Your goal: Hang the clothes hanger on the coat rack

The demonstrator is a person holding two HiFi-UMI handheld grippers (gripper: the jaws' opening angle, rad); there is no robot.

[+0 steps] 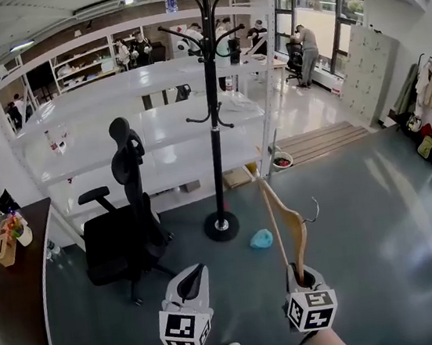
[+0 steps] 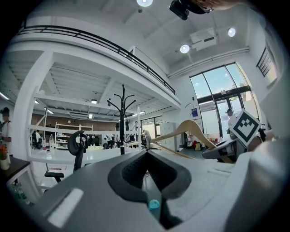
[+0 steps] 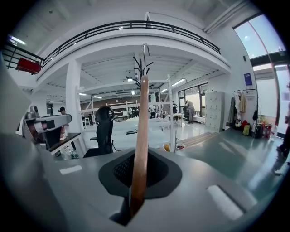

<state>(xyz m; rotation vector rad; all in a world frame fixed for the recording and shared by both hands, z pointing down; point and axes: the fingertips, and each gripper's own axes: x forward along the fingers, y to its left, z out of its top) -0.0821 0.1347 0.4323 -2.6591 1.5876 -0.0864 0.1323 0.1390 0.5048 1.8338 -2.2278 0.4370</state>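
The black coat rack stands ahead on a round base, its hooks curving out at the top. A wooden clothes hanger rises from my right gripper, which is shut on one of its arms. Its metal hook points right. In the right gripper view the wooden arm runs up between the jaws and lines up with the coat rack beyond it. My left gripper is beside the right one, shut and empty. In the left gripper view the hanger shows at right and the rack ahead.
A black office chair stands left of the rack, and white shelving runs behind both. A dark desk lies at far left. On the floor near the rack's base lies a teal object. People stand in the background.
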